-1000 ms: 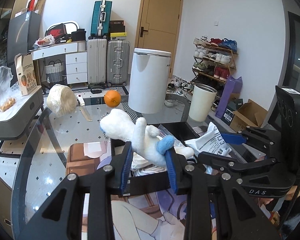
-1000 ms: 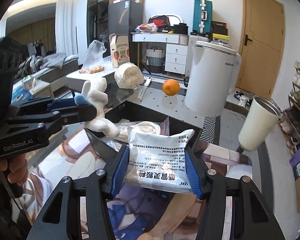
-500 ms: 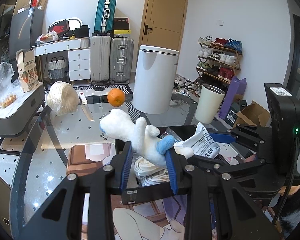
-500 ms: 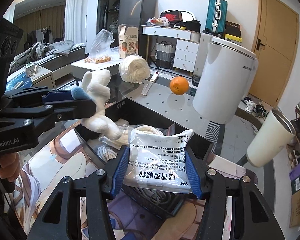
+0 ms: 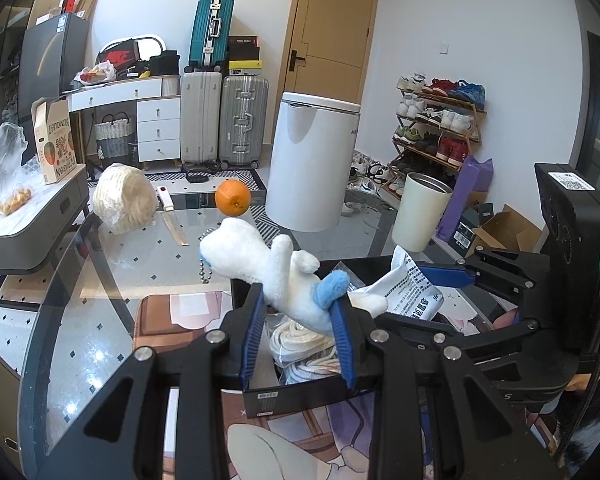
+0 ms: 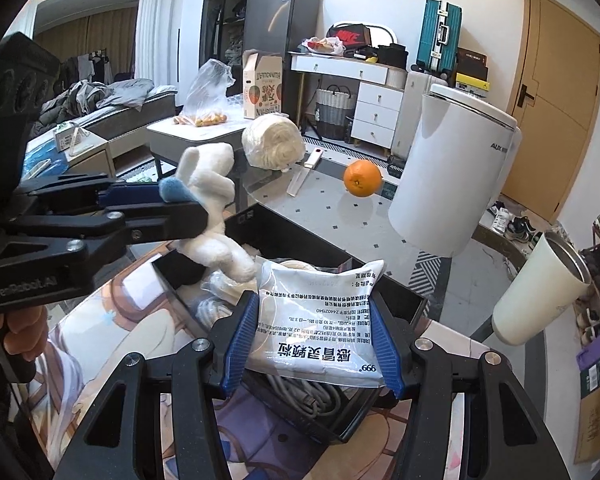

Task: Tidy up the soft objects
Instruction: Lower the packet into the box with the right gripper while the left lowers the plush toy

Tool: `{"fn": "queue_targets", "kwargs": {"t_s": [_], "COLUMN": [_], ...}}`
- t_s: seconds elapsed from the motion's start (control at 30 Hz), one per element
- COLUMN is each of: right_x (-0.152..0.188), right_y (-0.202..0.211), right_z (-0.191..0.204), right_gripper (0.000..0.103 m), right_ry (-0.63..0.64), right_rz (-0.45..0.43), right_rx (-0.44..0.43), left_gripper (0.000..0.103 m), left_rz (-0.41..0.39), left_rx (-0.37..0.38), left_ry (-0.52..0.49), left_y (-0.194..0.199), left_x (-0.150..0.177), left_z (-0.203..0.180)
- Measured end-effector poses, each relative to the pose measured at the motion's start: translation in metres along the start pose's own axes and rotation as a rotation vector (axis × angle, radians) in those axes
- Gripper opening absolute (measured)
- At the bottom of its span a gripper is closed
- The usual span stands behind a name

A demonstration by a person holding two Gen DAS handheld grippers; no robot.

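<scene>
- Left gripper (image 5: 300, 332) pinches a fuzzy white plush toy (image 5: 268, 272) above the black box (image 5: 296, 394).
- Right gripper (image 6: 314, 340) clamps a crinkly white sachet (image 6: 316, 320) over the box's near edge.
- Only the right view shows coiled grey cable (image 6: 300, 390) inside.

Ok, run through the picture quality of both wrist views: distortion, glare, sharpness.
Left wrist view: strong fisheye bend with dark corners; the door frame bows; the glass table mirrors the room; the plush toy is sharp. Right wrist view: same bending; the white packet print is readable, so no motion blur; the curtain area is brightly lit, the dark box interior dim.
</scene>
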State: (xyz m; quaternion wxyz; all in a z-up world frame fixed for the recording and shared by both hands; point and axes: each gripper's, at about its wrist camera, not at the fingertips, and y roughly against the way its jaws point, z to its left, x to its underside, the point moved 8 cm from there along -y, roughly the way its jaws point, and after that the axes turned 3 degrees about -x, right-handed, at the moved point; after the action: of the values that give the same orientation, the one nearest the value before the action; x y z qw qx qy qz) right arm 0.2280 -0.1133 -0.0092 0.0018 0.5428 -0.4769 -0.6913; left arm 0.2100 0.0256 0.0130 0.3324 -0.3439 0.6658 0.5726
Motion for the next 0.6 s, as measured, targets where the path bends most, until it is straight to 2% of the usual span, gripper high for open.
{"fn": "queue_targets", "kwargs": {"t_s": [0.37,0.47,0.5,0.6], "right_x": [0.004,0.004,0.004,0.004], "right_y": [-0.017,-0.011,-0.007,0.000], "right_z": [-0.002,-0.002,-0.003,-0.009], "right_gripper": [0.057,0.071,0.080,0.083], "right_ry": [-0.010,0.006,0.006,-0.003], "right_rz": [0.023,0.012,-0.001,-0.021], "right_rx": [-0.069,-0.058,-0.057,-0.041], "left_gripper": [0.031,0.031,0.031,0.031], "left_rz": [0.018,0.028,0.032,0.048], "left_rx": [0.006,0.012,0.016,0.022], "left_ry": [-0.015,-0.026,-0.030,-0.042], "left_y": [-0.012,-0.016,-0.017,-0.023], "left_x": [-0.002,-0.001,0.001,0.004], "left_z": [-0.002,-0.006,-0.008,-0.013]}}
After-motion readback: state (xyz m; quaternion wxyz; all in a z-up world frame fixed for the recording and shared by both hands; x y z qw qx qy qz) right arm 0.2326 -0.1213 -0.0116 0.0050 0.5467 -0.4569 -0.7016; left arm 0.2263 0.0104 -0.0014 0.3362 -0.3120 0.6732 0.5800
